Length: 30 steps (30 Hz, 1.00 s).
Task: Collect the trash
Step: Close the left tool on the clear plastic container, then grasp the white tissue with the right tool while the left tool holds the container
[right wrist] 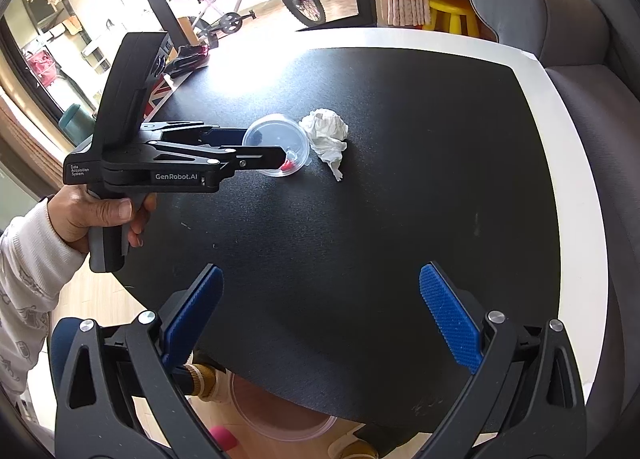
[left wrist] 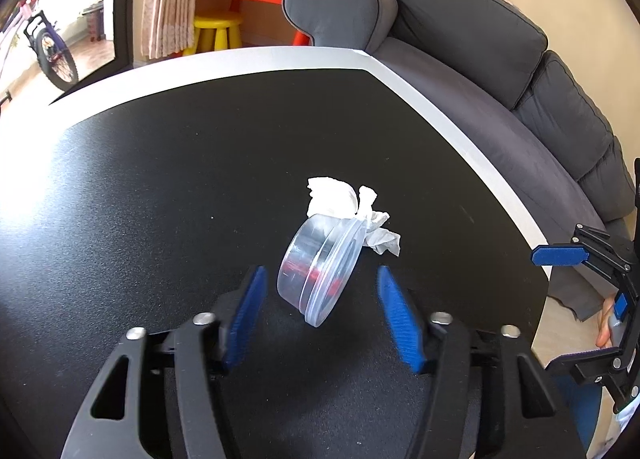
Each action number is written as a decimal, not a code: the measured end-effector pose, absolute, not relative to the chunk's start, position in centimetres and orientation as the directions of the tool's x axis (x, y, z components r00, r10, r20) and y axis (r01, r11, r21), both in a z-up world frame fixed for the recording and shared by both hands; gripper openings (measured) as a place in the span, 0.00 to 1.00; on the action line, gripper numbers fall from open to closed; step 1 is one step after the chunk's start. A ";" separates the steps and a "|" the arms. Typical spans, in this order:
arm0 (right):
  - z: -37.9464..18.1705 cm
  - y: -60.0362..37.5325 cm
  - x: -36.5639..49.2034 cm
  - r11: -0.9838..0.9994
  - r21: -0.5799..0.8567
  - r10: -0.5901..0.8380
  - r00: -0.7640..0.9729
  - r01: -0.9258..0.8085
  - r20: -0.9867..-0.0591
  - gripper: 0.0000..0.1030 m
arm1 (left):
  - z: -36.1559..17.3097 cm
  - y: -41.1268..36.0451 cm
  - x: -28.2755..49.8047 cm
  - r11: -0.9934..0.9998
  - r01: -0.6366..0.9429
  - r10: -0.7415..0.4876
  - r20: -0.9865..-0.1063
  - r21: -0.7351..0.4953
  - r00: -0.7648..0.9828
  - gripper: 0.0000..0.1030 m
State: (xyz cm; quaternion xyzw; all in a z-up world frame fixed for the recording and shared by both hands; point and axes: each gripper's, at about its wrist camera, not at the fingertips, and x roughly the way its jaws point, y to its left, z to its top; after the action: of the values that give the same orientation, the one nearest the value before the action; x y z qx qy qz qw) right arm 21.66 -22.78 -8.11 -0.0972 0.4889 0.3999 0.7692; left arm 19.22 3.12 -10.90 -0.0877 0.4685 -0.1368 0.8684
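**Tongs positions over bench with container and tissue**

Left tongs [left wrist: 320, 311] stand wide open, with blue pads [left wrist: 246, 315] on either side of a clear plastic container [left wrist: 320, 267]. The container appears tilted in the left wrist view, its rim facing down and to the right, and red residue shows inside. Neither pad visibly touches the container wall in the left wrist view. In the right wrist view the left tongs [right wrist: 280, 147] reach in from the left, and the near finger crosses in front of the container [right wrist: 280, 139]; contact cannot be confirmed there.

Crumpled white tissue [left wrist: 348, 207] lies on the black bench [left wrist: 160, 179] just beyond the container, touching or nearly touching its rim. In the right wrist view the tissue [right wrist: 326, 135] sits just right of the container, near the middle of the bench [right wrist: 400, 219].

Right tongs [right wrist: 320, 319] are open wide and hold nothing. They hover at the near edge of the bench, well apart from both items. The same tongs [left wrist: 592, 299] appear at the right border of the left wrist view, beyond the bench edge.

The person's left hand [right wrist: 100, 215] grips the handle of the left tool. A grey sofa [left wrist: 500, 71] runs along the far right side of the bench.
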 end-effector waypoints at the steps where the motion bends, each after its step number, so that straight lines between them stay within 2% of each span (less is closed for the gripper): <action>1: -8.1 -22.8 21.7 0.662 0.240 0.520 0.203 -0.710 -0.830 0.94 | -10.9 3.1 19.2 0.948 0.154 -0.318 -0.791 -0.279 0.522 0.37; 3: -8.1 -22.7 21.8 0.662 0.240 0.521 0.205 -0.710 -0.829 0.94 | -10.9 3.1 19.2 0.949 0.152 -0.315 -0.793 -0.276 0.521 0.26; 6: -8.0 -22.7 21.8 0.662 0.238 0.522 0.209 -0.711 -0.827 0.94 | -10.7 3.1 18.8 0.950 0.151 -0.311 -0.791 -0.272 0.528 0.23; 30: -8.0 -18.0 25.3 0.645 0.179 0.497 0.229 -0.743 -0.837 0.94 | -7.9 5.3 16.2 0.976 0.056 -0.206 -0.819 -0.208 0.535 0.23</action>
State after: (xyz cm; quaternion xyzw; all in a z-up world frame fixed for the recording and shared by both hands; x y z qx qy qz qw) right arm 25.25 -18.03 -7.95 -0.1300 0.4739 0.4009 0.7732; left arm 16.16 5.35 -7.85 -0.0784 0.4762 -0.0751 0.8726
